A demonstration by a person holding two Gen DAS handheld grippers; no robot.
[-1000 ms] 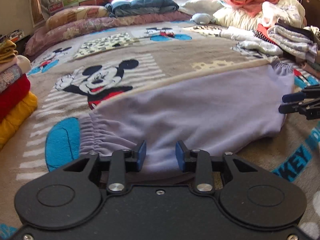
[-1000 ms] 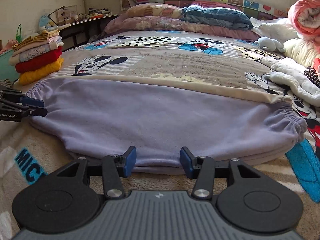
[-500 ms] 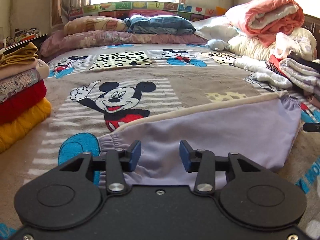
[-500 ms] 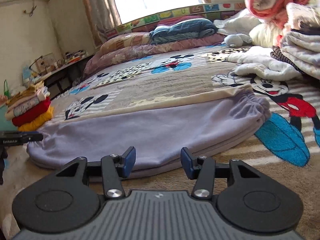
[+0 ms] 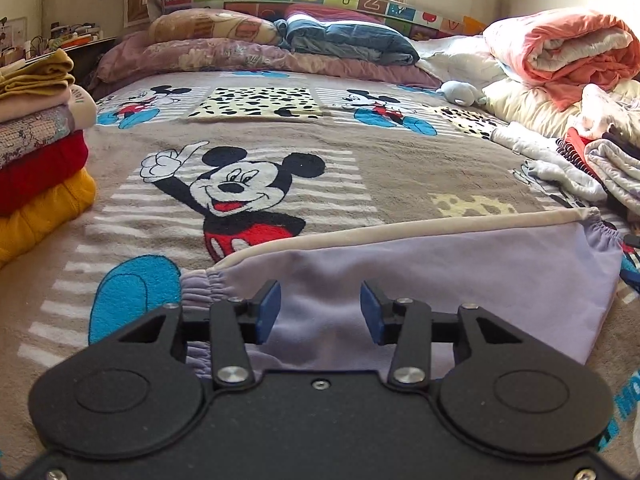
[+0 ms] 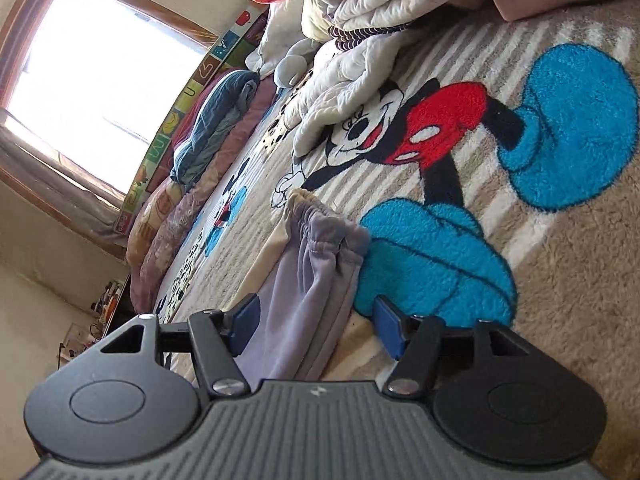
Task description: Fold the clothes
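Flat on the brown plush Mickey Mouse blanket (image 5: pixel 400 168) lies the folded lilac fleece garment with a cream edge and gathered elastic cuffs (image 5: pixel 460 276). Directly ahead of the left gripper (image 5: pixel 320 312), the lilac cloth fills the gap between its 2 blue pads, which stand apart and grip nothing. Tilted sideways, the right gripper (image 6: pixel 316 328) faces the garment's cuffed end (image 6: pixel 320 248); its jaws are spread wide, with the stacked layers running between them, nearer the left pad.

Soft matt lilac fleece trousers (image 5: pixel 460 276), fuzzy plush blanket (image 5: pixel 360 160)
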